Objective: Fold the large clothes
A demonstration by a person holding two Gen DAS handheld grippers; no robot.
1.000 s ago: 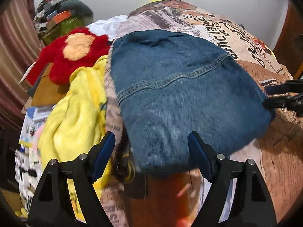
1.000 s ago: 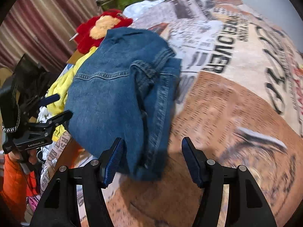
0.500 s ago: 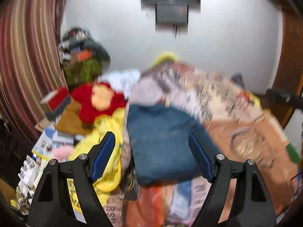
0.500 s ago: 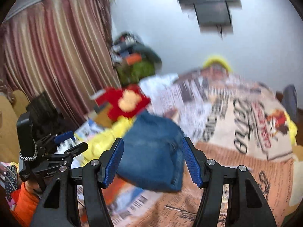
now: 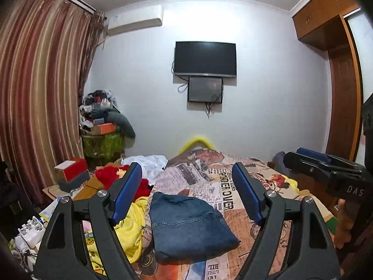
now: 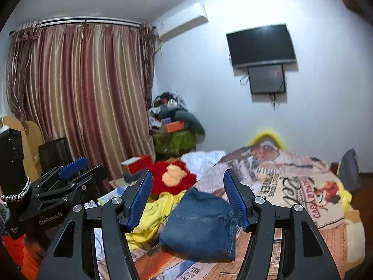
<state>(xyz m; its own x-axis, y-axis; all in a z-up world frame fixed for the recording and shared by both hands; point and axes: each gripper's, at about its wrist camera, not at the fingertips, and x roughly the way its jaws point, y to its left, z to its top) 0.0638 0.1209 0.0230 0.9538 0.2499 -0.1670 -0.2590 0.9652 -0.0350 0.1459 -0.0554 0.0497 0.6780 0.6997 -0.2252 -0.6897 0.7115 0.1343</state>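
Note:
A folded blue denim garment (image 5: 188, 226) lies on the newspaper-print bedspread (image 5: 209, 177); it also shows in the right wrist view (image 6: 200, 224). My left gripper (image 5: 186, 186) is open and empty, held above and back from the denim. My right gripper (image 6: 186, 191) is open and empty, also raised back from it. The right gripper appears at the right edge of the left wrist view (image 5: 321, 163), and the left gripper at the left of the right wrist view (image 6: 70, 175).
A yellow garment (image 5: 130, 228) and a red plush toy (image 6: 172, 177) lie left of the denim. A white cloth (image 5: 149, 163) lies behind. Boxes and a cluttered pile (image 5: 100, 126) stand by the striped curtain (image 5: 39, 93). A TV (image 5: 205, 58) hangs on the wall, a wooden wardrobe (image 5: 340, 70) at right.
Both grippers have pulled up and back from the denim, so the views now take in the whole room. The denim stays folded on the bed.

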